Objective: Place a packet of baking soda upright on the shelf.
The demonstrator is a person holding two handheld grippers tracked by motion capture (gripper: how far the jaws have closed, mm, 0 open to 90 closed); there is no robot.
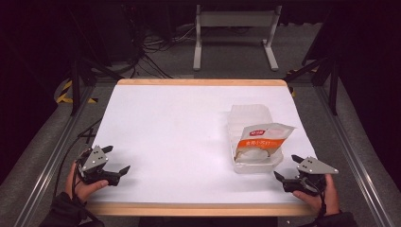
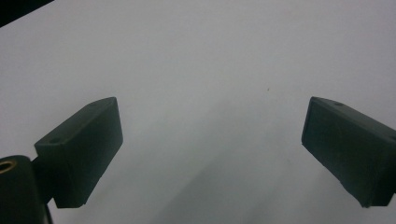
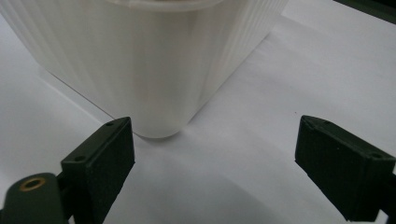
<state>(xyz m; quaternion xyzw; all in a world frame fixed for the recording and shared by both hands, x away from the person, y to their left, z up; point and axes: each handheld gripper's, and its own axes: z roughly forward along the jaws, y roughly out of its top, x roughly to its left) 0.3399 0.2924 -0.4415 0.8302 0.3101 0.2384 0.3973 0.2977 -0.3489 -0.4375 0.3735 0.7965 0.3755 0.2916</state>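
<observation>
A clear ribbed plastic container (image 1: 253,124) lies on the right half of the white table (image 1: 179,127). An orange and white bag (image 1: 261,138) rests in it, tilted toward the near end. My right gripper (image 1: 288,166) is open at the near right, just off the container's near corner (image 3: 159,84), with nothing between its jaws. My left gripper (image 1: 117,160) is open at the near left over bare table (image 2: 210,70), far from the container.
The table has a wooden edge (image 1: 198,209) at front and back. Metal frame rails (image 1: 352,151) run along both sides. Beyond the far edge stand a white stand (image 1: 234,35) and loose cables (image 1: 151,52) on the floor.
</observation>
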